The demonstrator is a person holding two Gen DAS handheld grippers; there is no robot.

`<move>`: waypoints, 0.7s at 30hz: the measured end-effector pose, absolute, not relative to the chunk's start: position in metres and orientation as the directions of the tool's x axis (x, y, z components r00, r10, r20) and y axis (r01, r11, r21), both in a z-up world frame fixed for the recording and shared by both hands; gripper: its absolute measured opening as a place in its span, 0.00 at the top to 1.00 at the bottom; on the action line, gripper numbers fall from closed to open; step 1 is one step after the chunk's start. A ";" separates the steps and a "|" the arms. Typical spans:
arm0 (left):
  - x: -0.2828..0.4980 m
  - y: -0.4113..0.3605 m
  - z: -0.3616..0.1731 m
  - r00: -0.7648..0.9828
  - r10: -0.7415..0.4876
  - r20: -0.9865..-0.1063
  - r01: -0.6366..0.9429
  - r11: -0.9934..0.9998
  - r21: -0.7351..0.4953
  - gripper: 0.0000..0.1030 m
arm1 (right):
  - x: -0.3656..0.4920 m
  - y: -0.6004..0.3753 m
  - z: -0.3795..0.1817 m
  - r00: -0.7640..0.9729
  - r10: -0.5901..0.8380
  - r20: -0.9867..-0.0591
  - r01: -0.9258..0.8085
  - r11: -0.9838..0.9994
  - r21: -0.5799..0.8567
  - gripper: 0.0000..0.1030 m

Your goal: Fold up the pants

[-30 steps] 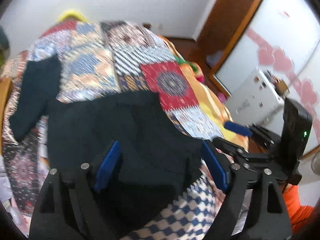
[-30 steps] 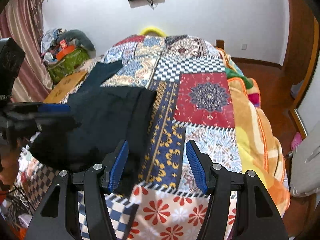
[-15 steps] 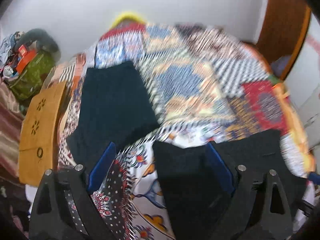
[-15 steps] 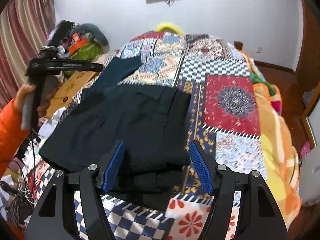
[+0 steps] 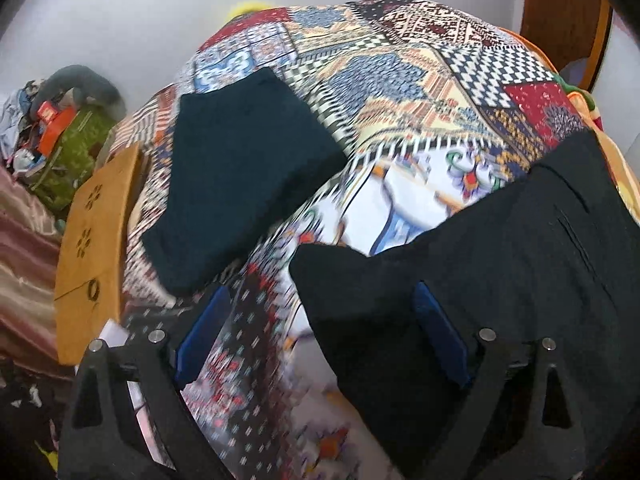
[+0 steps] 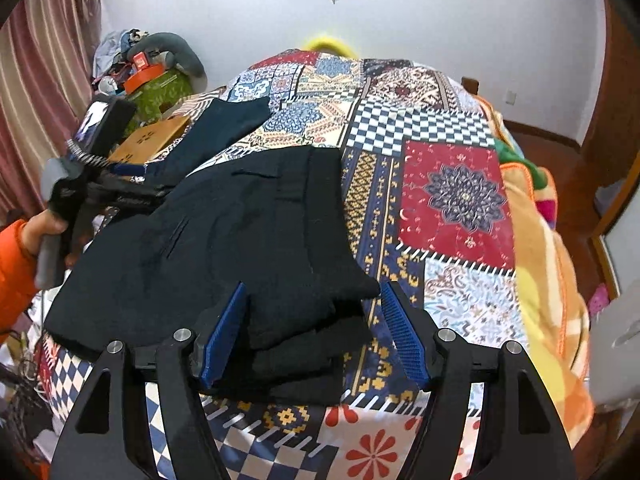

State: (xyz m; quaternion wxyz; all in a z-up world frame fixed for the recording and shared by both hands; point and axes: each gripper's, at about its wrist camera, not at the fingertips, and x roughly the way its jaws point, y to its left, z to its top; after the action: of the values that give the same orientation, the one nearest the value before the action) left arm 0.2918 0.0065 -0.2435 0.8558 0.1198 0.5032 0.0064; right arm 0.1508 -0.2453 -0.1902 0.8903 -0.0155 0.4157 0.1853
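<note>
On the near left part of the bed (image 6: 460,196), the black pants (image 6: 224,240) lie folded on the patchwork cover. The right tongs (image 6: 316,332) stand wide above their near edge, holding nothing. The left tongs (image 5: 320,336) are also wide and empty, beside the pants.

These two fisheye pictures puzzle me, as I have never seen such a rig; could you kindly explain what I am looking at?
No robot here: a person holds a two-finger gripper in each hand, each with a camera looking along its fingers. The left wrist view shows the left gripper, open and empty, above a patchwork quilt on a bed. The right wrist view shows the right gripper, also open, its blue pads on either side of the near edge of black pants, which lie partly folded on the quilt. A second folded dark garment lies farther back. In the right view, the person's hand holds the other gripper at the left.
</note>
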 end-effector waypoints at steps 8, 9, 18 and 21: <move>0.215 0.044 -0.242 0.441 0.153 -0.884 0.016 0.984 0.178 0.08 | 0.145 -0.246 -0.179 0.610 0.326 -0.722 -0.351 0.928 0.122 0.36; 0.205 0.049 -0.242 0.435 0.149 -0.888 0.004 0.986 0.168 0.08 | 0.143 -0.245 -0.178 0.611 0.328 -0.721 -0.355 0.927 0.121 0.36; 0.129 0.050 -0.237 0.444 0.151 -0.883 -0.118 0.987 0.110 0.09 | 0.133 -0.231 -0.180 0.599 0.351 -0.720 -0.384 0.914 0.126 0.36; 0.124 0.035 -0.232 0.455 0.163 -0.875 -0.106 0.986 0.128 0.16 | 0.131 -0.227 -0.175 0.610 0.356 -0.708 -0.386 0.914 0.126 0.36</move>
State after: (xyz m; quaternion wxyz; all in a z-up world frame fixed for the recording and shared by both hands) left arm 0.1238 0.0352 -0.2319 0.8526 0.0275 0.5159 0.0790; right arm 0.1314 -0.2272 -0.1755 0.8971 -0.0196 0.3899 0.2067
